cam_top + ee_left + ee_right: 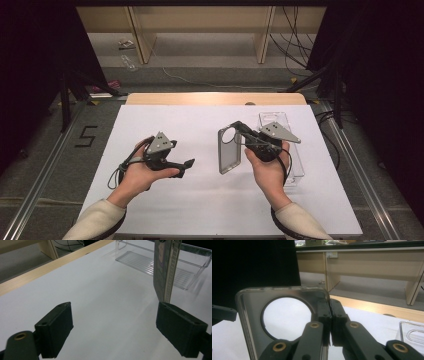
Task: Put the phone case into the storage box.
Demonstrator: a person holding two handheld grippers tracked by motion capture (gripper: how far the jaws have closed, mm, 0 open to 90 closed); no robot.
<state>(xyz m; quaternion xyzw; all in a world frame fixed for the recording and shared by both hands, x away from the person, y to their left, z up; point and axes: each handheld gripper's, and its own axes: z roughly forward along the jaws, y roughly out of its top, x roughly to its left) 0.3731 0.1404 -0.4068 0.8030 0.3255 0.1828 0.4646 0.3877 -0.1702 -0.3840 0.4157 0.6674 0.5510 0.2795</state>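
With the right gripper (239, 131) pinched tight on the top edge of the clear phone case (229, 149), right beside the big round camera cutout, looks like a handover or regrip is coming. Holding the case up off the white table (200, 200), tilted on edge, just left of the clear plastic tray (295, 165). Left gripper (187, 165) spread wide and empty, low over the table, aimed toward the case with the case's lower edge hanging just past one pad (181, 328). Probably best to bring the open jaws in square around the case's long edge, not the flimsy corner. Worth keeping the right pinch firm until the left one closes fully, since a thin, flexy case probably twists out easily.
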